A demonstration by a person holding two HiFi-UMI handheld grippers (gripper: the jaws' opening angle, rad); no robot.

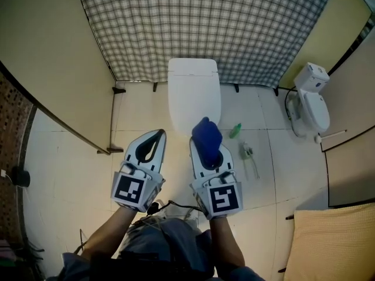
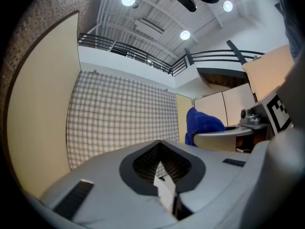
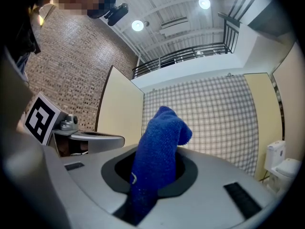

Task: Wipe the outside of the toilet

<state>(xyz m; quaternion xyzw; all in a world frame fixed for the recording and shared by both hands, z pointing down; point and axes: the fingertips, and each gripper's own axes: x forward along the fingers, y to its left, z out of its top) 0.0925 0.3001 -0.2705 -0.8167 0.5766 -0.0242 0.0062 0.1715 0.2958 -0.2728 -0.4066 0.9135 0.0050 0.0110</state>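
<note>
Just short of the white toilet (image 1: 194,92) by the checked backdrop (image 1: 205,28), I hold my right gripper (image 1: 210,157) clenched on the blue cloth (image 1: 206,134) and my left gripper (image 1: 153,140) closed and empty; wiping looks not yet begun, so next I must carry the cloth forward onto its outer surface.

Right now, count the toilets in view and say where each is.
2. The middle toilet stands straight ahead against the checked backdrop; the side toilet stands at the far right by the yellow wall. Partitions may hide others.
</note>
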